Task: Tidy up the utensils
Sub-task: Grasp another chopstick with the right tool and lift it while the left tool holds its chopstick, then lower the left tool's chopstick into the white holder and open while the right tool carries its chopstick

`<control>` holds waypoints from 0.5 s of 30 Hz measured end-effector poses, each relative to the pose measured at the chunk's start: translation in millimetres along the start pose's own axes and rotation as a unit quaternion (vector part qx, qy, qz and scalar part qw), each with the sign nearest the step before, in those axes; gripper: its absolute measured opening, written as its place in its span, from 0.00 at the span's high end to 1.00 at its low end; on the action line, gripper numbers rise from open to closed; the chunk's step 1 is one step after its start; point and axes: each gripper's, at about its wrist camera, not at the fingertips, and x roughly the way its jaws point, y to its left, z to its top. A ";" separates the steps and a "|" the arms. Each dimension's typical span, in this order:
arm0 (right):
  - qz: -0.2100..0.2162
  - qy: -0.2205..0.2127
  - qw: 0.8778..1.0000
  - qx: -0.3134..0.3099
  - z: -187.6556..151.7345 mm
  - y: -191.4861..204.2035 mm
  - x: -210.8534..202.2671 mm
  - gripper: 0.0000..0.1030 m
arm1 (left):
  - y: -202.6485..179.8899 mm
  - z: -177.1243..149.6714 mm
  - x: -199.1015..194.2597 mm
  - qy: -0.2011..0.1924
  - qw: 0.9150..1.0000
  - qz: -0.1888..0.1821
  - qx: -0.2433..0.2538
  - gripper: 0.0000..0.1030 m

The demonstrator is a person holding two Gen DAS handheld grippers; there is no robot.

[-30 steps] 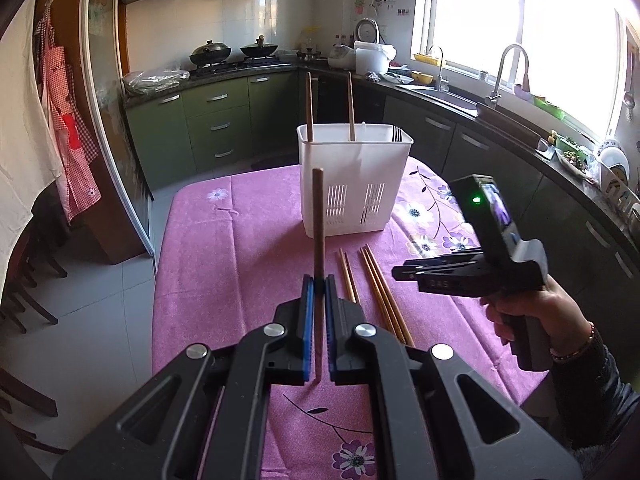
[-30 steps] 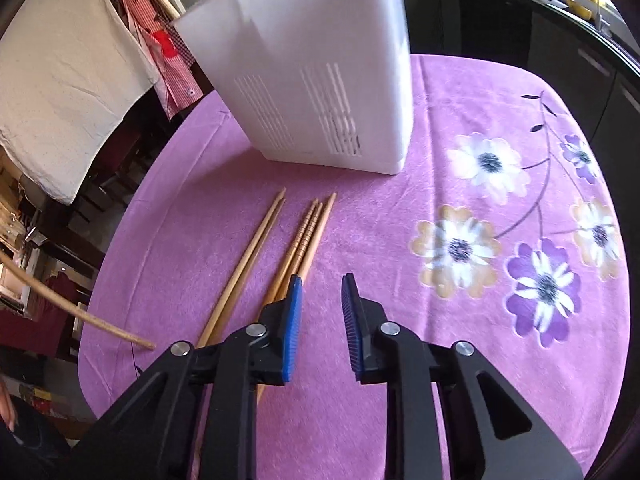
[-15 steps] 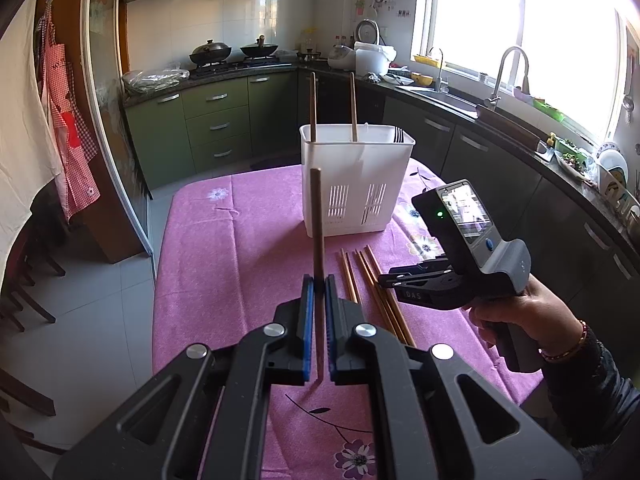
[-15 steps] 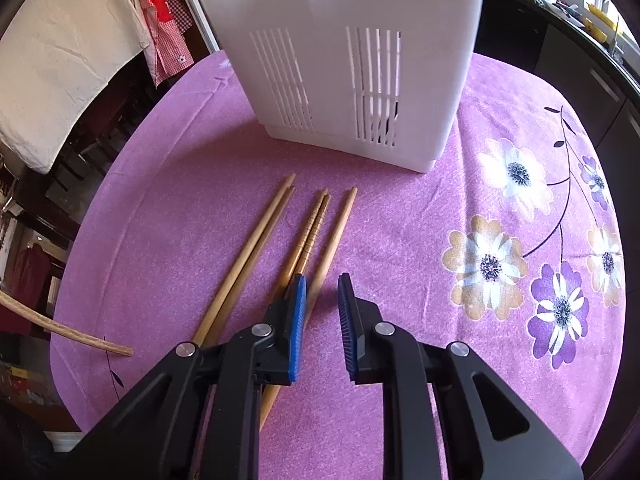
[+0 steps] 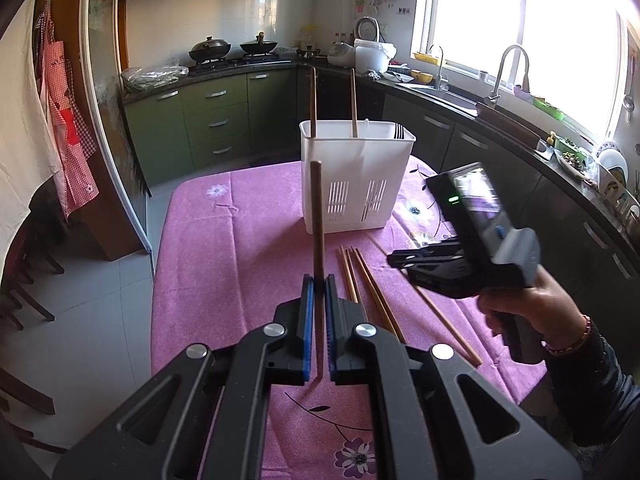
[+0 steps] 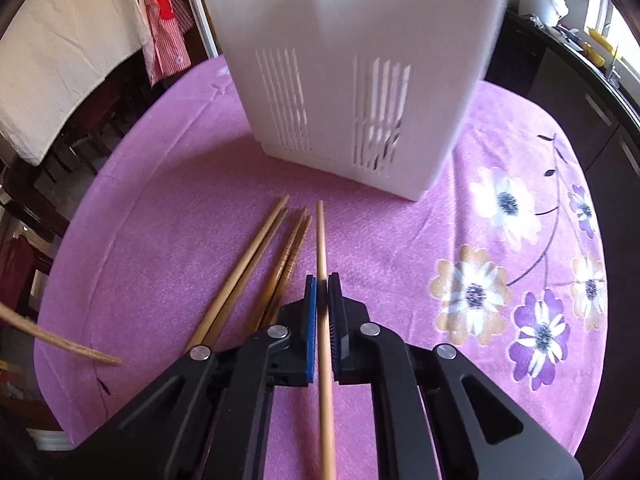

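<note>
Nearest the left wrist camera, the left gripper (image 5: 318, 280) is clamped on a dark wooden chopstick (image 5: 316, 216), which stands almost upright between the blue pads, with a short tail poking out below them. Nearest the right wrist camera, the right gripper (image 6: 323, 280) has its blue pads pressed together on a pale chopstick (image 6: 322, 248) that runs lengthwise through the jaws and points toward the holder. Its far end looks to be just above the pink flowered cloth of the desk (image 6: 160, 208), though whether it has left the cloth cannot be told.

Just left of that gripper lie the four loose chopsticks (image 6: 256, 264), in two close pairs fanned toward the holder. Beyond them stands the white utensil holder (image 6: 352, 80), slotted low on its front wall; in the left view two chopsticks (image 5: 313, 100) already stand inside it.

The risks look to be these. The pale stick is pinched along its length, so it may slide or swivel in the pads when tipped upright. Lifting close beside the loose four could nudge or scatter them. Both held sticks are long, and bringing two grippers to one narrow opening could knock the light holder over or make the sticks cross.
</note>
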 end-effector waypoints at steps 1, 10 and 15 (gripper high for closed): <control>0.005 -0.019 1.000 0.000 -2.3 -2.1 -13.7 0.94 | 0.0 0.1 0.2 0.000 1.000 0.000 0.000 0.95; 0.012 -0.204 0.979 -0.011 -35.1 -13.2 -151.5 0.94 | -2.8 -0.1 -0.2 0.002 1.000 0.003 0.006 0.95; -0.009 -0.241 0.970 -0.039 -67.4 -8.5 -192.7 0.94 | -6.6 -1.2 -1.6 0.001 1.000 0.005 0.009 0.95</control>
